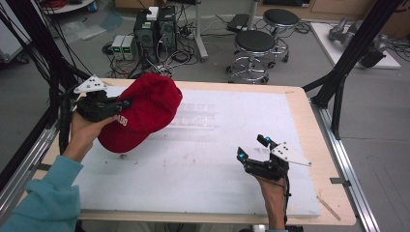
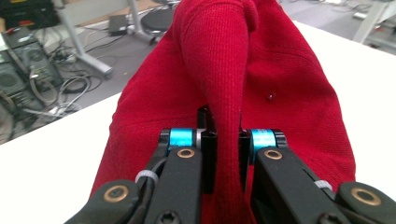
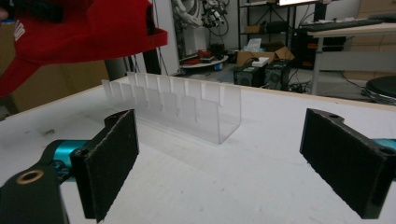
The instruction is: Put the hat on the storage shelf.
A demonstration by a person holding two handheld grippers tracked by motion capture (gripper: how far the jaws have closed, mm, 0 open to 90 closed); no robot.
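A red cap with white lettering is held up off the white board at the left. My left gripper is shut on a fold of the cap's fabric, the two pads pinching it from both sides. The cap hangs above the far end of a clear slotted rack. My right gripper hovers near the board's front right, open, with nothing between its fingers.
The clear rack lies across the middle of the white board, just right of the cap. Two stools and computer boxes stand on the floor beyond the table. Black frame posts flank the table.
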